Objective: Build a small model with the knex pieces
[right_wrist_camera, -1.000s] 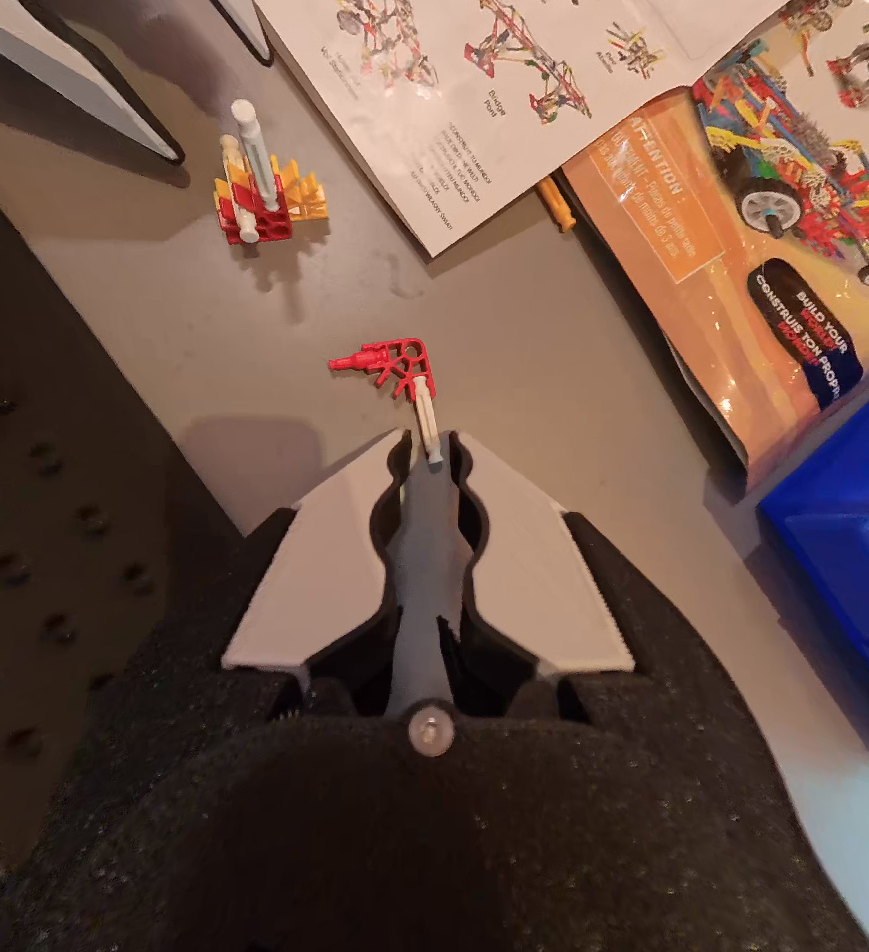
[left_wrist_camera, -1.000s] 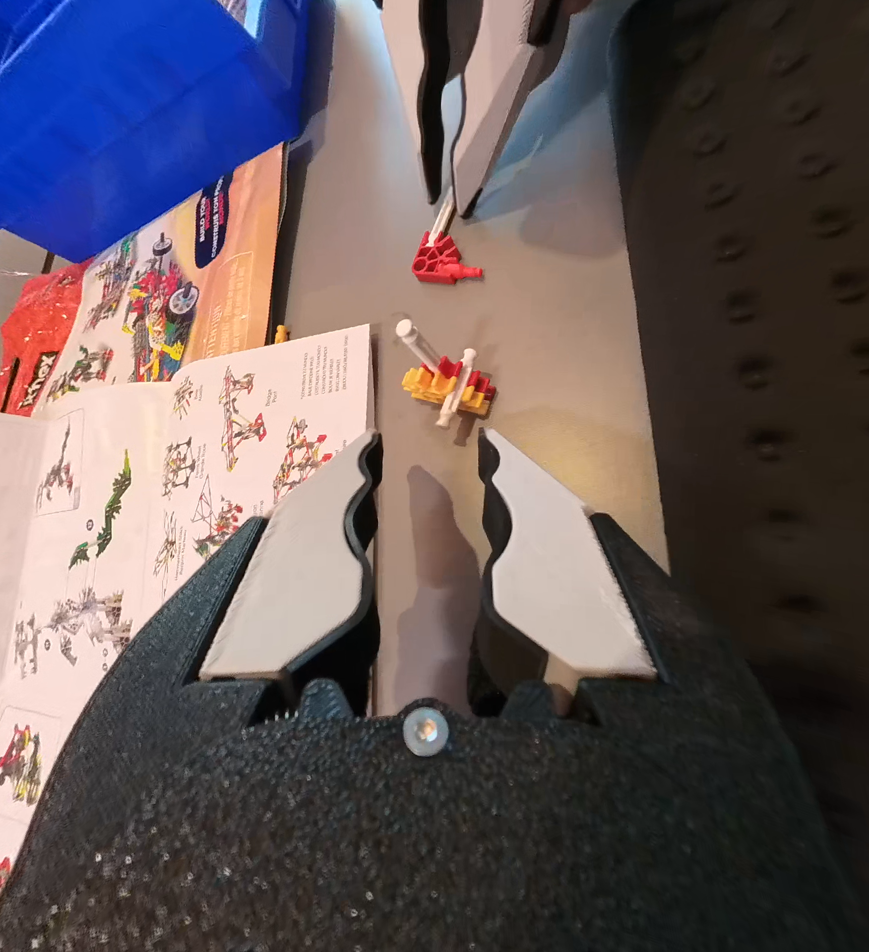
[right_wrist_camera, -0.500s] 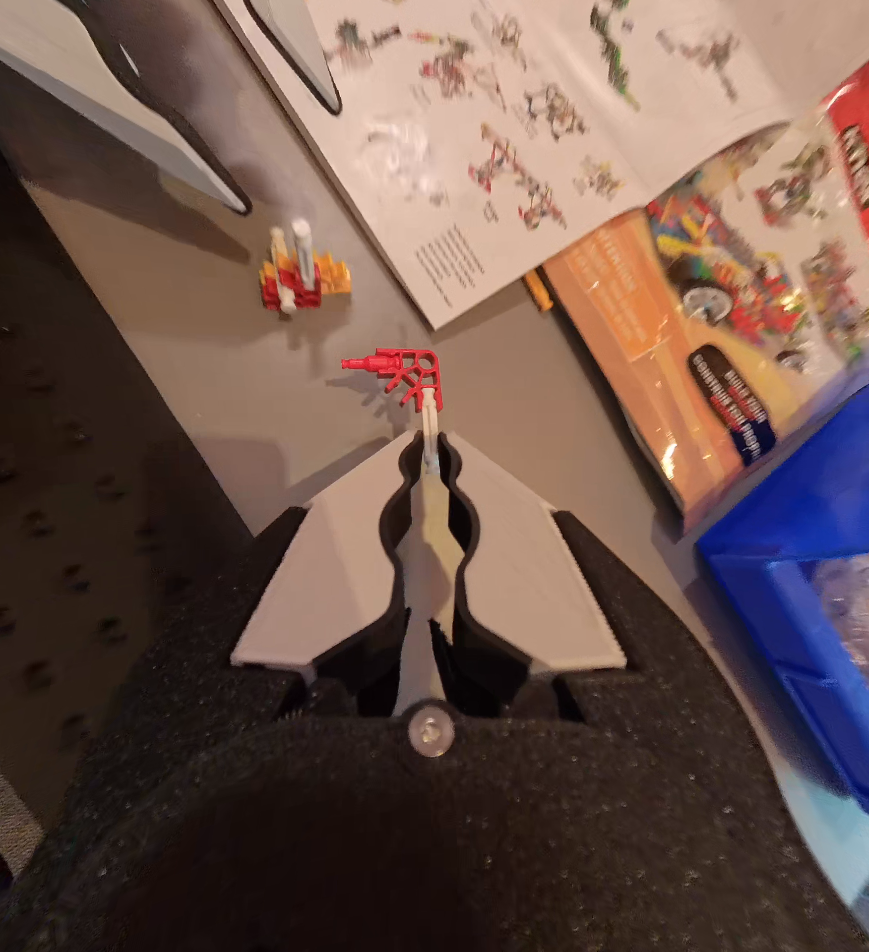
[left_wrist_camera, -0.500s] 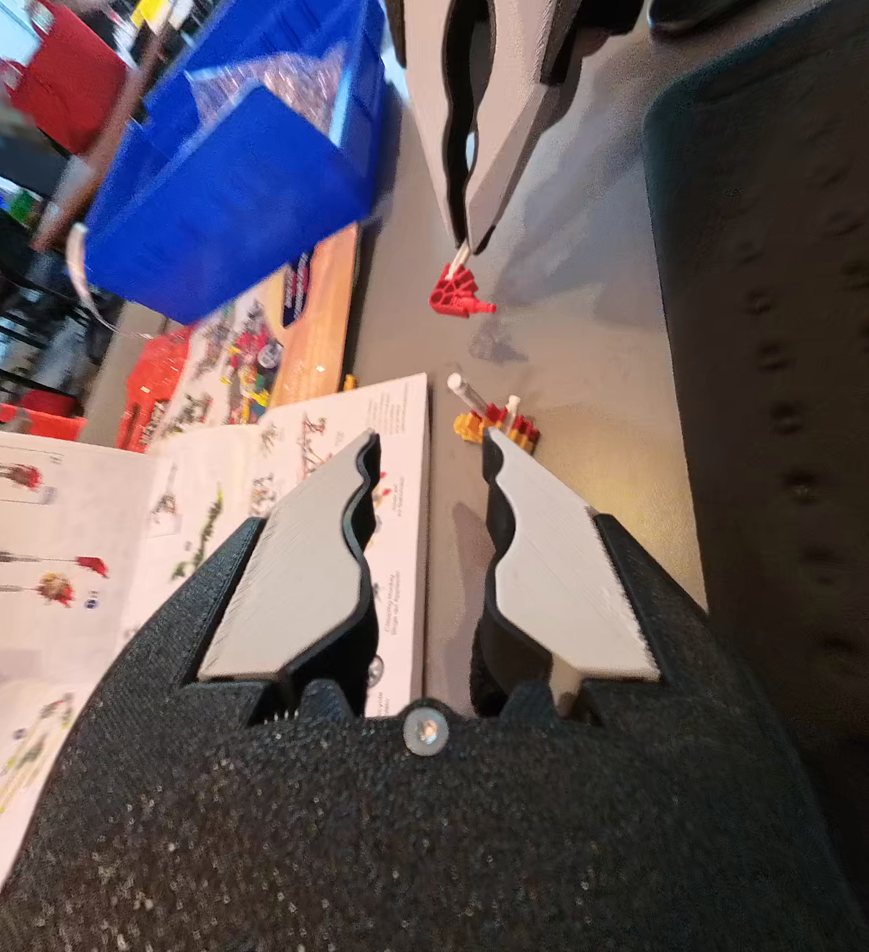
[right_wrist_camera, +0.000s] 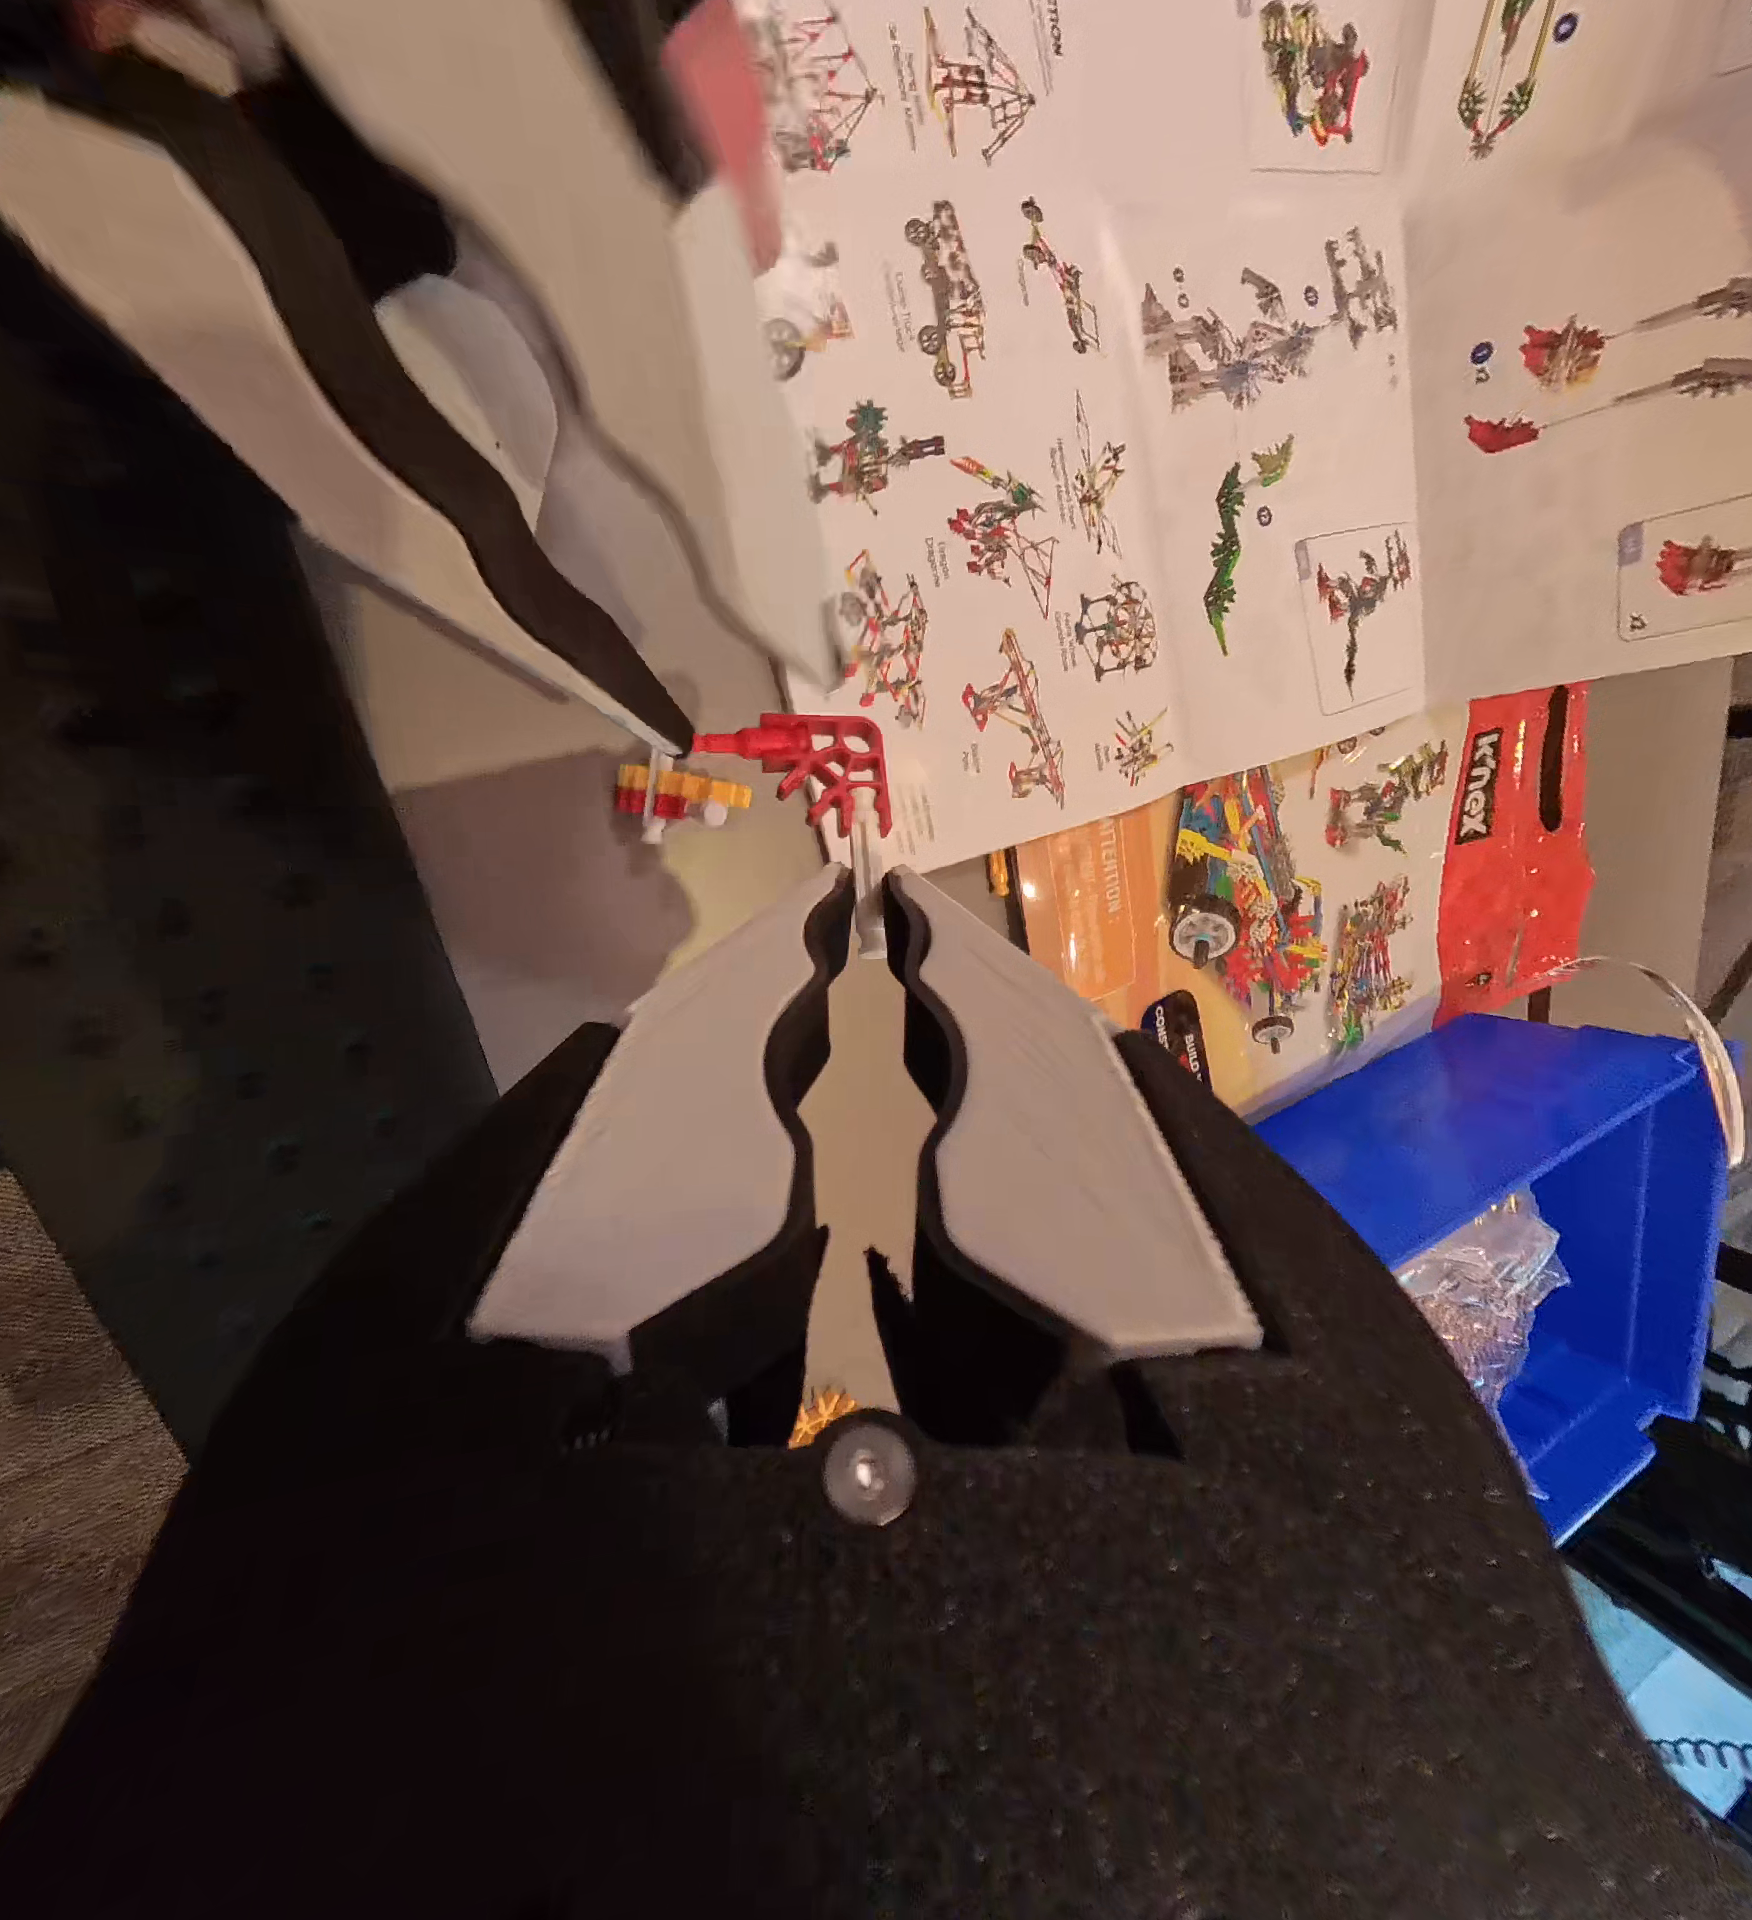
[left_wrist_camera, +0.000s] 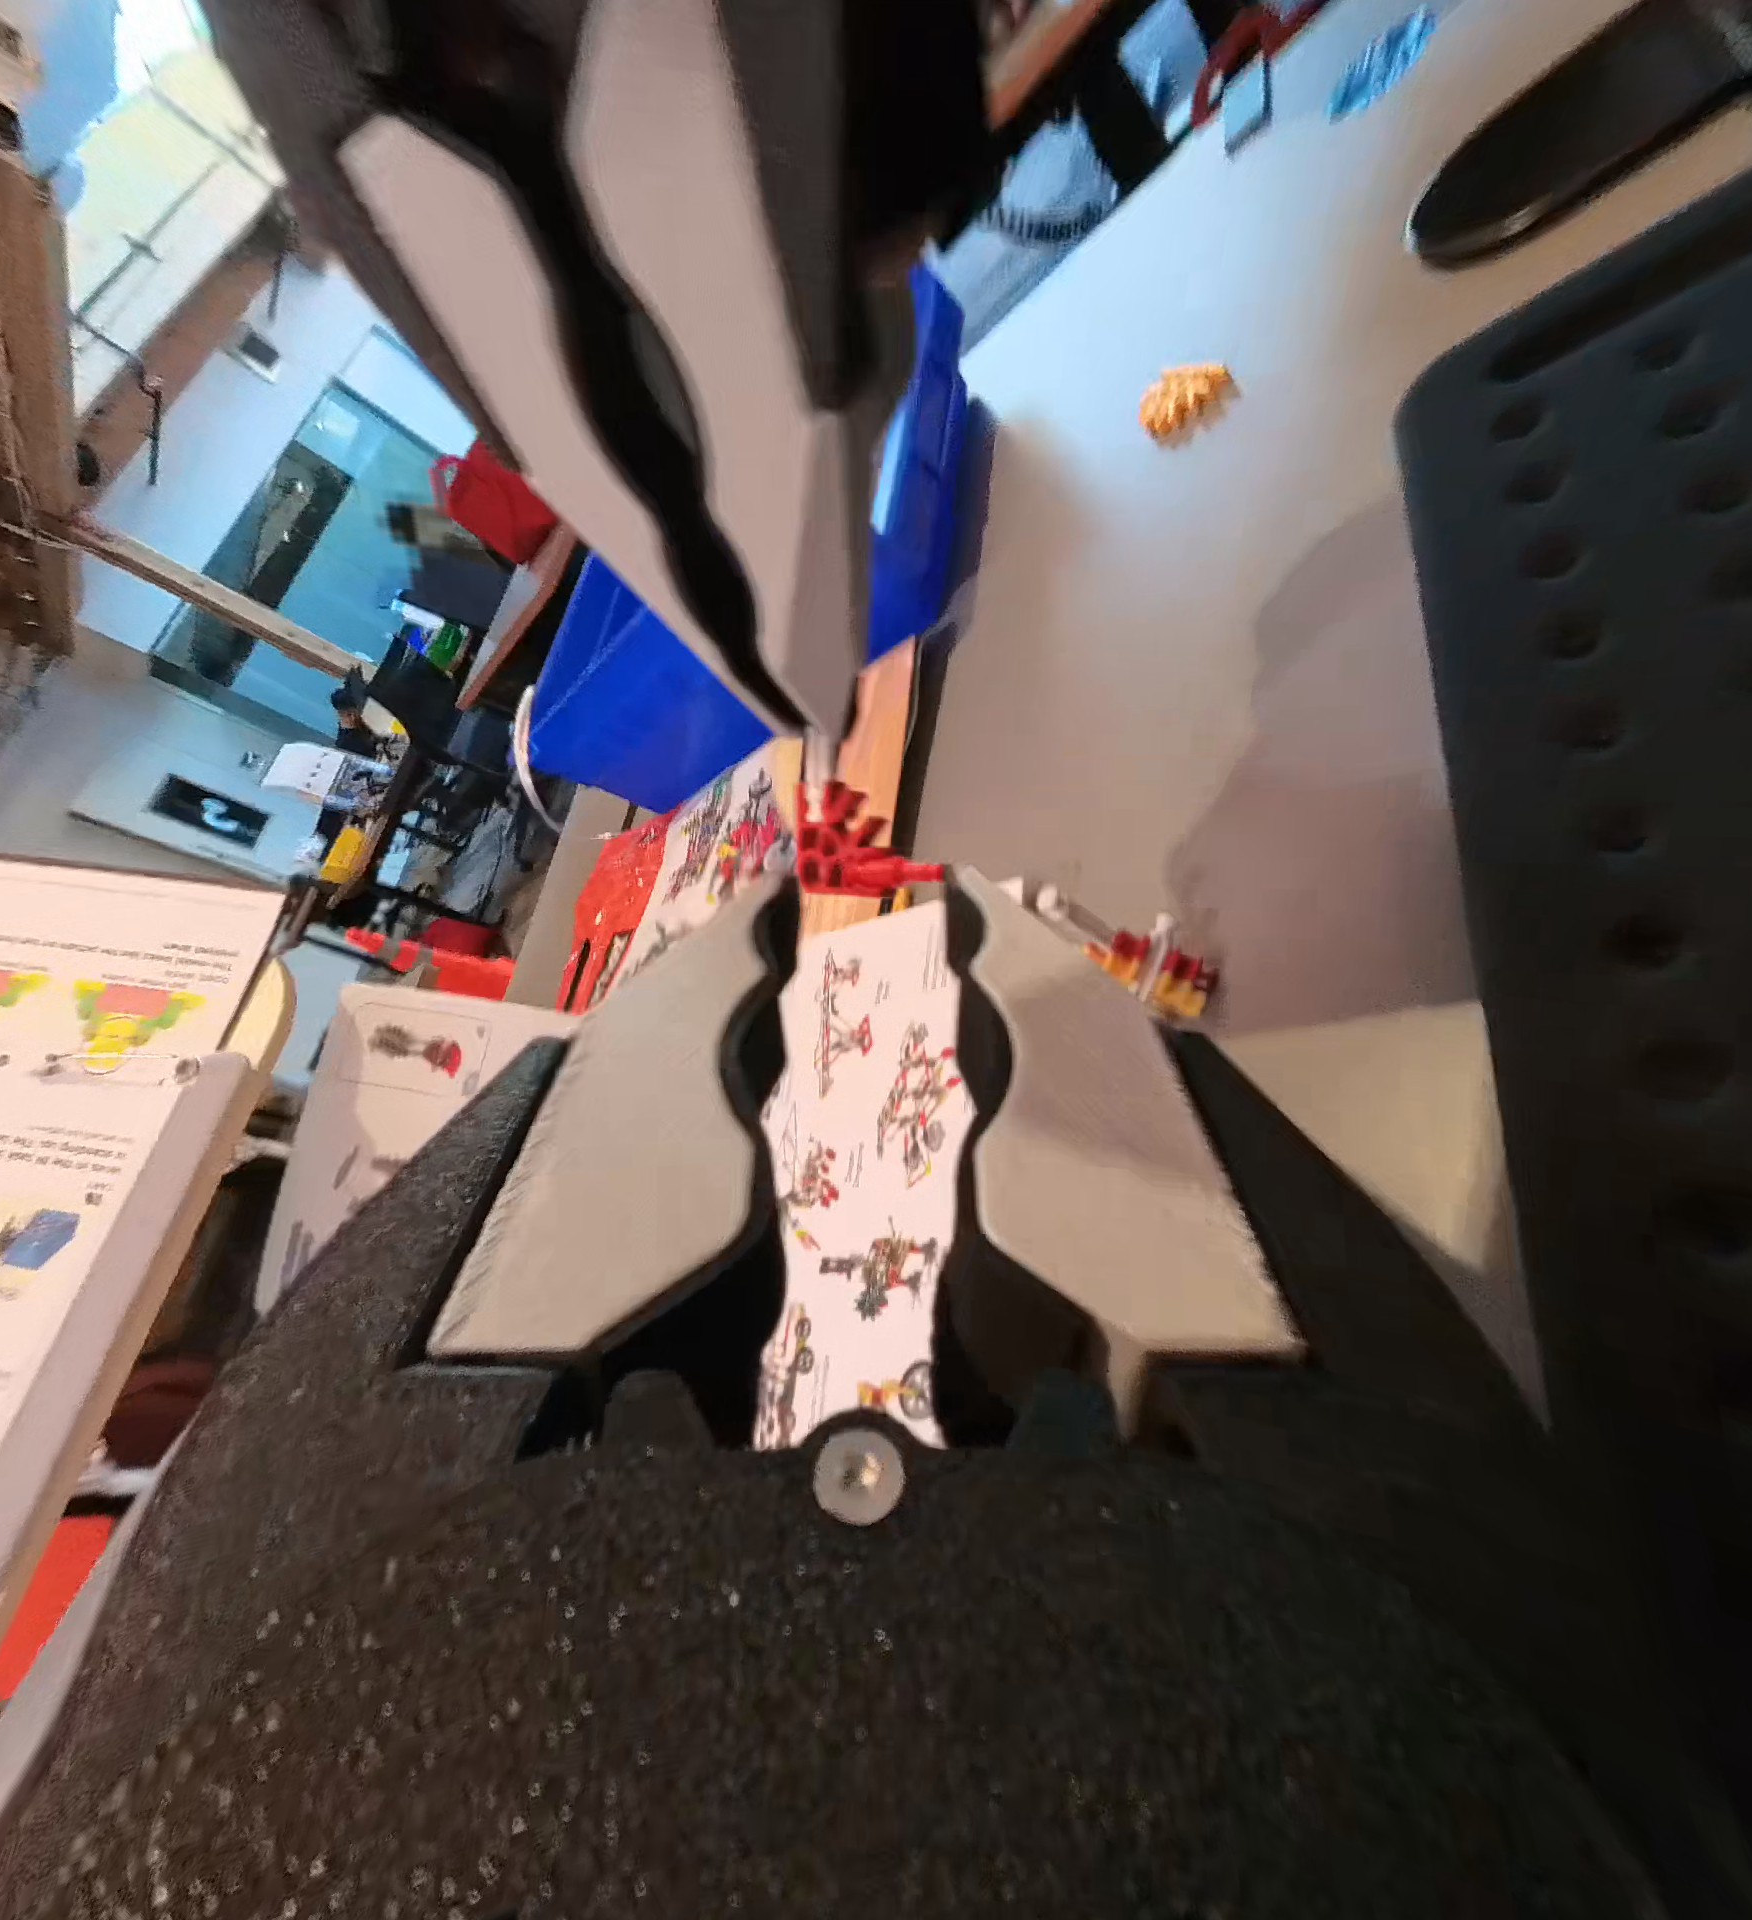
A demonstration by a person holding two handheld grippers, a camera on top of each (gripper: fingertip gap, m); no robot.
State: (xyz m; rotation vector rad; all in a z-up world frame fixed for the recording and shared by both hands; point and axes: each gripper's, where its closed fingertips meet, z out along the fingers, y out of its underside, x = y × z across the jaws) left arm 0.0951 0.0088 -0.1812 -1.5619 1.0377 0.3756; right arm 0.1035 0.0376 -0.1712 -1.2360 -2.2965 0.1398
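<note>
My right gripper (right_wrist_camera: 864, 883) is shut on a short white rod (right_wrist_camera: 867, 862) with a red corner connector (right_wrist_camera: 830, 764) on its far end, held above the grey table (right_wrist_camera: 539, 894). My left gripper (left_wrist_camera: 867, 899) is open. The red connector (left_wrist_camera: 836, 842) sits just beyond its tips, and the connector's stub touches one fingertip (right_wrist_camera: 674, 732). The right gripper (left_wrist_camera: 815, 722) comes down from above in the left wrist view. A small yellow-and-red assembly with white rods (right_wrist_camera: 680, 795) lies on the table below; it also shows in the left wrist view (left_wrist_camera: 1152, 961).
A white instruction sheet (right_wrist_camera: 1111, 416) and an orange and red toy package (right_wrist_camera: 1267, 914) lie on the table. A blue bin (right_wrist_camera: 1526, 1195) stands beyond them. A black dimpled panel (left_wrist_camera: 1630, 831) borders the table. A loose yellow connector (left_wrist_camera: 1184, 400) lies farther off. The grippers are tip to tip, or close to it.
The right gripper has lifted the rod and red connector off the table. The left gripper has risen and moved up to the connector, leaving the small assembly on the table.
</note>
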